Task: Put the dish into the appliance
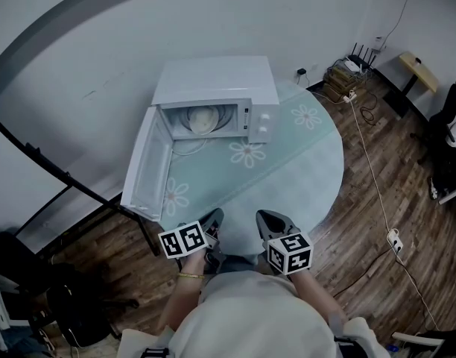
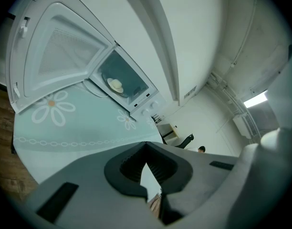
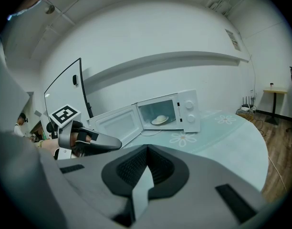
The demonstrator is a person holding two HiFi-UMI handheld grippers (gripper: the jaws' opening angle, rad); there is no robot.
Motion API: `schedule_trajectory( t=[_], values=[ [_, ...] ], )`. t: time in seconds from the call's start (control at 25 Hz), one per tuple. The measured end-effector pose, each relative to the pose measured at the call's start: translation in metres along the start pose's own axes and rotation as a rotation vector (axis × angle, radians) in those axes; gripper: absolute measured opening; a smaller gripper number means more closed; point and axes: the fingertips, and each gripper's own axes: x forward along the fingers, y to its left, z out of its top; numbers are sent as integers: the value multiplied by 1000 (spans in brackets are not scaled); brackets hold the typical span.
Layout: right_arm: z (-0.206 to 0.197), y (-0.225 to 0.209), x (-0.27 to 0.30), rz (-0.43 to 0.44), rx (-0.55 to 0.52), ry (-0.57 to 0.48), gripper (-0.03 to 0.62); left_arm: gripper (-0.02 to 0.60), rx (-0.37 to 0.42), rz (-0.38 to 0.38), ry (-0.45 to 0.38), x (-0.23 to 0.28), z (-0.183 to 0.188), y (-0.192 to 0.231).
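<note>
From the head view, the dish (image 1: 202, 120) already sits inside the microwave (image 1: 213, 88), on the floor of the cavity, towards its left. The door (image 1: 146, 166) hangs wide open on its left hinge, swung out towards me. My left gripper (image 1: 213, 218) and right gripper (image 1: 269, 221) hover side by side at the near edge of the table (image 1: 317, 162), well apart from the microwave. I judge the placing done, with only the door left, if it is to be shut at all.

In the left gripper view my jaws are pressed together with nothing between them. The dish (image 2: 116, 85) shows pale through the opening. It lies flat and is round, so it has no long axis to speak of – its rim looks level and its middle domed.

In the right gripper view the jaws are likewise together and empty. The dish (image 3: 160, 119) rests level in the cavity, clear of the doorway. Shutting the door would call for reaching its outer edge – nearest my left gripper – and pushing it round in an arc
</note>
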Motion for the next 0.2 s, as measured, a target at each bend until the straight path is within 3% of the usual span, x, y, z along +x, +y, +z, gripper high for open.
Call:
schedule_trajectory(
  t=[0.2],
  values=[
    [-1, 0, 1, 3, -6, 6, 5, 12, 5, 0, 4, 1, 1, 0]
  ],
)
